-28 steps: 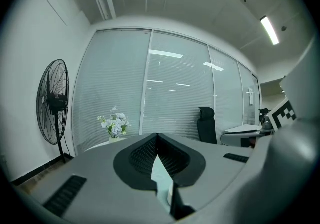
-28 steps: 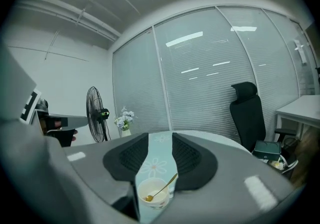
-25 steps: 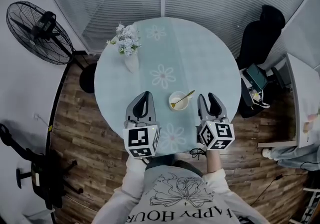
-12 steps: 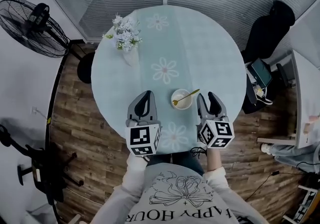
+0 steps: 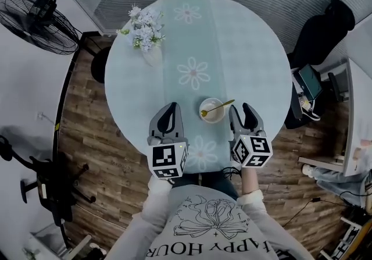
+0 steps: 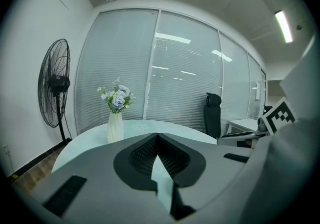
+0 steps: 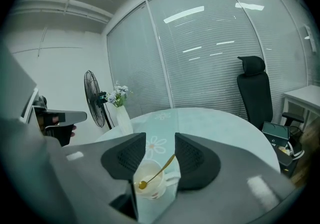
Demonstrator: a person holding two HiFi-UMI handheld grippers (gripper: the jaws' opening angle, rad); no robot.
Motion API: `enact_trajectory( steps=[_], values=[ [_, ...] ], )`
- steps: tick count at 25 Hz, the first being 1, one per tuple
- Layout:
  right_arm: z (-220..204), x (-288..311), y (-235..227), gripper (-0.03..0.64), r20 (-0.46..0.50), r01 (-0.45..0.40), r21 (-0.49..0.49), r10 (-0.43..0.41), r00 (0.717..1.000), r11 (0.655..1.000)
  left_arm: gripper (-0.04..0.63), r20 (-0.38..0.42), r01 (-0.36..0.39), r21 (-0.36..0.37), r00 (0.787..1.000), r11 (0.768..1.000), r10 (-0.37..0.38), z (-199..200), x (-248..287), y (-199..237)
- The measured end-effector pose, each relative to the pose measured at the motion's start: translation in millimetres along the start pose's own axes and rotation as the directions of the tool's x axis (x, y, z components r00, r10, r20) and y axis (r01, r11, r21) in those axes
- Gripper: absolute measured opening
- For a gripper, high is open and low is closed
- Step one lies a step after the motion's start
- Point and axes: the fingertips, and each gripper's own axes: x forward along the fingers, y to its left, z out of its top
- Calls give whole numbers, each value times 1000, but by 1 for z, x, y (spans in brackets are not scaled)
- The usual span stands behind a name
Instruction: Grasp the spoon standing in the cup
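Note:
A small white cup (image 5: 211, 109) stands on the round pale-teal table (image 5: 250, 49) near its front edge, with a gold spoon (image 5: 218, 107) leaning in it, handle up to the right. My right gripper (image 5: 243, 111) hovers just right of the cup. Its jaws have just been opening and stand open with nothing between the pads. In the right gripper view the cup (image 7: 150, 182) and spoon (image 7: 159, 169) show through the gap, a little ahead. My left gripper (image 5: 168, 112) is left of the cup, jaws shut and empty; its fingertips (image 6: 157, 136) meet.
A white vase of flowers (image 5: 144, 36) stands at the table's far left. Around the table are a standing fan (image 5: 36, 11), a black office chair (image 5: 322, 32), a dark stool (image 5: 99, 72) and a desk edge (image 5: 356, 119) at right.
Both grippers have sunk lower over the table's front edge, on either side of the cup. The right gripper's jaws stand slightly wider. The head view has shifted, so the table sits higher.

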Motion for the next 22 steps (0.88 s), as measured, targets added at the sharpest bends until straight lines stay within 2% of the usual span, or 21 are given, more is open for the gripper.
enact_trajectory(
  steps=[22],
  values=[
    [-55,58,-18,190,-161,-86,61,95,982,994,6,-103,-65,-25,993,998,62,-43,9,3]
  ],
)
